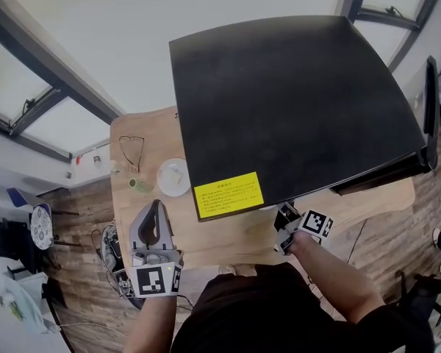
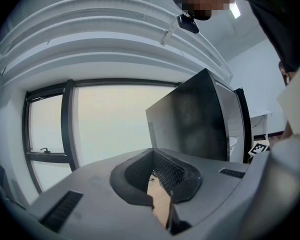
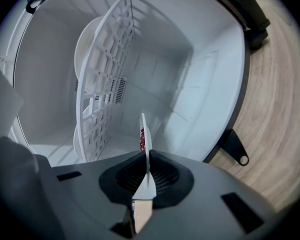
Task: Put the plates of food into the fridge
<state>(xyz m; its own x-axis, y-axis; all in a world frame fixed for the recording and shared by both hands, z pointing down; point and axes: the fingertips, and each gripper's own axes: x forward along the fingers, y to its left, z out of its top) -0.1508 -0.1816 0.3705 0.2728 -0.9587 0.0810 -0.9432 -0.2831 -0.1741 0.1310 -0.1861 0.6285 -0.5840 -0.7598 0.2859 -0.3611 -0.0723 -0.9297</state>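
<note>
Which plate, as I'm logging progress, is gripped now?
The plate with red food, pinched edge-on in the right gripper; the tabletop plate lies ungripped.

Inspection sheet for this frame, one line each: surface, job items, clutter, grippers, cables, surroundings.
Surface: wooden table with a black fridge standing on it, door open.
Job's things: plate with red food held edge-on inside the fridge; two plates sit at the white shelf; plate on the table, left of the fridge.
Clutter: small green roll and what looks like eyeglasses near that plate.
Grippers: right gripper shut on the plate with red food; left gripper over the table, jaws together, nothing between them.
Cables: a tangle on the floor left of the table.
Surroundings: windows, wood floor.
</note>
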